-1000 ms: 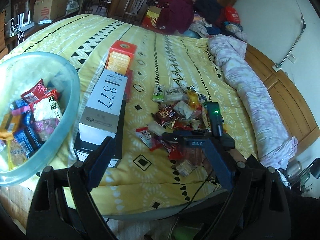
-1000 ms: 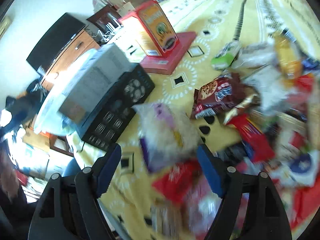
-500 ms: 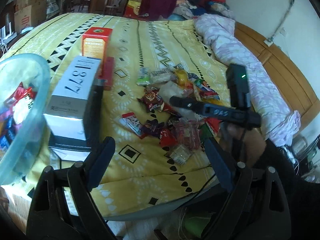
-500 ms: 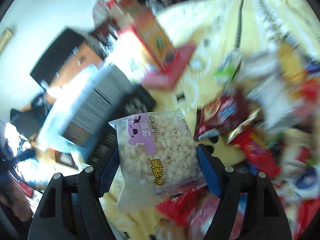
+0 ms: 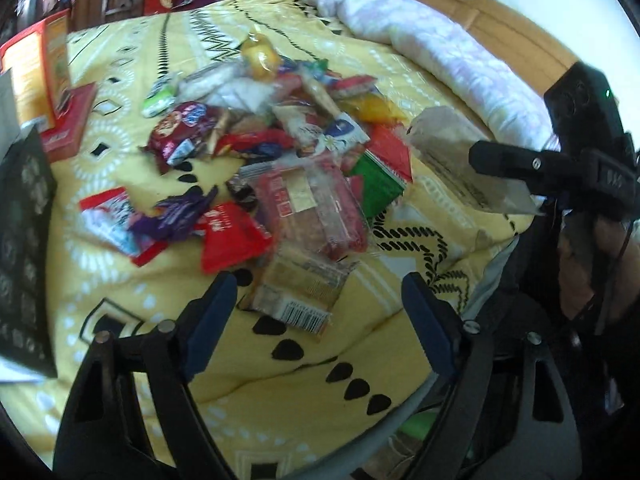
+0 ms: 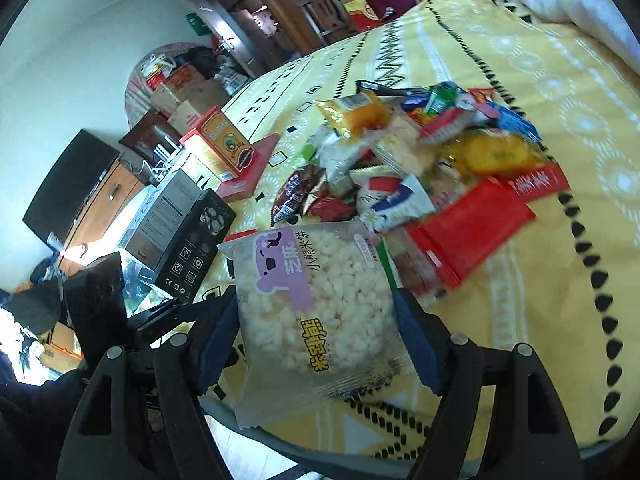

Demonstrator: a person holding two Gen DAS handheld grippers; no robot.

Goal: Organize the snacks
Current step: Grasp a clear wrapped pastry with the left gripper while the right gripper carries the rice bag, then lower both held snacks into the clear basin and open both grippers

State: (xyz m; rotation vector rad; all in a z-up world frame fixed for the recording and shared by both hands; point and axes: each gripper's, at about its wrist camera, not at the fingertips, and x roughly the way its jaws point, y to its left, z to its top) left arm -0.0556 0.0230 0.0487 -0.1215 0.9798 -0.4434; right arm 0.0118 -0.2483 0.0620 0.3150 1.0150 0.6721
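Note:
A pile of wrapped snacks (image 5: 288, 152) lies on the yellow patterned bedspread (image 5: 280, 380); it also shows in the right wrist view (image 6: 420, 160). My right gripper (image 6: 316, 332) is shut on a clear rice cracker packet (image 6: 316, 304) with a purple bear label, held above the bed's near edge. That packet shows from behind in the left wrist view (image 5: 460, 164), with the right gripper's body at the right. My left gripper (image 5: 316, 308) is open and empty, just in front of a brown wrapped snack (image 5: 300, 288) at the pile's near edge.
A black-and-grey box (image 6: 180, 232) and an orange box on a red tray (image 6: 224, 148) lie left of the pile. A rolled pink quilt (image 5: 440, 52) lies along the wooden bed frame at the right. Cartons and furniture stand beyond the bed.
My right gripper has closed on the rice cracker packet and lifted it off the pile. My left gripper has swung right and closer to the pile; the clear bowl has left its view.

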